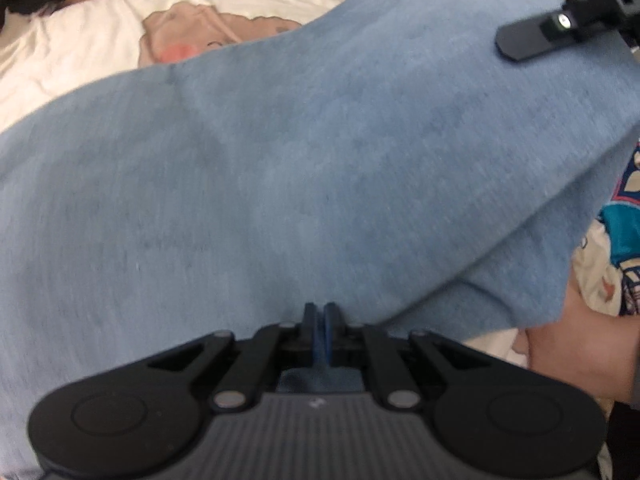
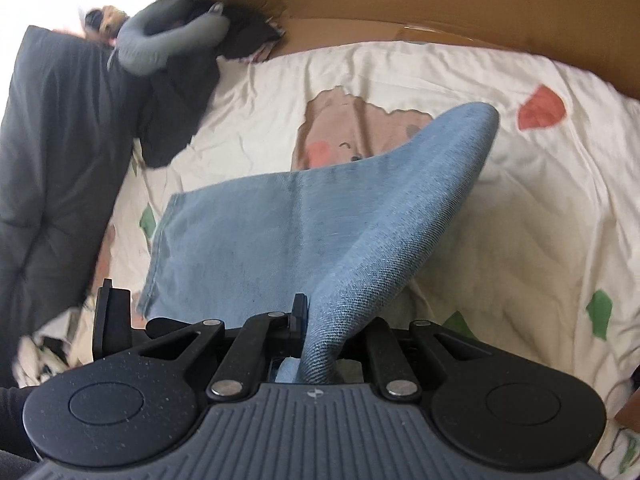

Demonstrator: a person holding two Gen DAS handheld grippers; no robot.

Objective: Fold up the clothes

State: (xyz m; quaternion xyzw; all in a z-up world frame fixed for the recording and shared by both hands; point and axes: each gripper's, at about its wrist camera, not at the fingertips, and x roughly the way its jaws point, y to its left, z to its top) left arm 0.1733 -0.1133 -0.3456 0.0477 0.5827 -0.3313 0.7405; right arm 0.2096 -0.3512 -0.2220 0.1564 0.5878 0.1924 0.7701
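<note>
A light blue denim garment [image 1: 304,168] fills the left wrist view, lifted and stretched over the bed. My left gripper [image 1: 319,316] is shut on its near edge. In the right wrist view the same blue denim garment [image 2: 304,224] lies partly flat on the bed, with one fold rising up. My right gripper [image 2: 310,312] is shut on that raised fold. The right gripper [image 1: 560,28] also shows at the top right of the left wrist view, on the garment's far edge.
A cream bed sheet [image 2: 500,208] with a bear print [image 2: 344,136] covers the bed. A dark grey quilt [image 2: 52,168] and a grey neck pillow [image 2: 168,40] lie at the left. Cardboard [image 2: 440,0] stands behind the bed. Patterned clothes [image 1: 620,232] lie at the right.
</note>
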